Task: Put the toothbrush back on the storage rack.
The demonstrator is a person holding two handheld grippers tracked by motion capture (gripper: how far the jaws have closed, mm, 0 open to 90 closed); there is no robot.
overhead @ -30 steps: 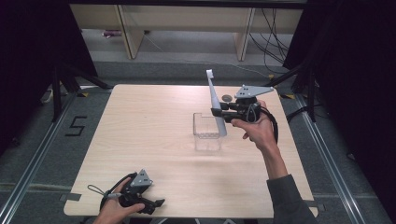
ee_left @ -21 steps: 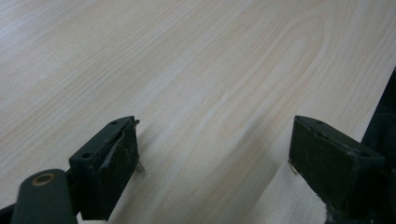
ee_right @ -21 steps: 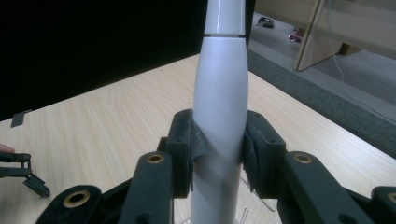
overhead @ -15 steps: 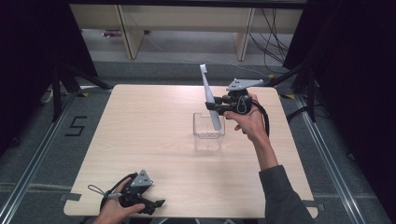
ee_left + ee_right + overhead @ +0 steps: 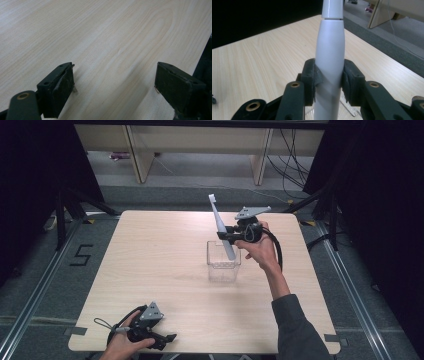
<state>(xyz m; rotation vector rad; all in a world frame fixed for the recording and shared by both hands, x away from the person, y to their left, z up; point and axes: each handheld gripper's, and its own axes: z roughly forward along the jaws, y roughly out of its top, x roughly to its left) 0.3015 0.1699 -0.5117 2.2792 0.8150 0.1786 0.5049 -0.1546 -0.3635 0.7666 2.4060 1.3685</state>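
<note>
Electric toothbrush (image 5: 223,231) lowered leftward over clear box (image 5: 223,265), right gripper (image 5: 226,236) clamped

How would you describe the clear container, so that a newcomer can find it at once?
Look at the pale wooden table, right of its middle. There stands a small clear plastic box with an open top. The right gripper holds a white electric toothbrush slanting over it, and it is the one see-through thing on the table.

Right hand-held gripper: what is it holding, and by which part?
The right hand-held gripper clamps an electric toothbrush around the thick handle body, brush head up.
</note>
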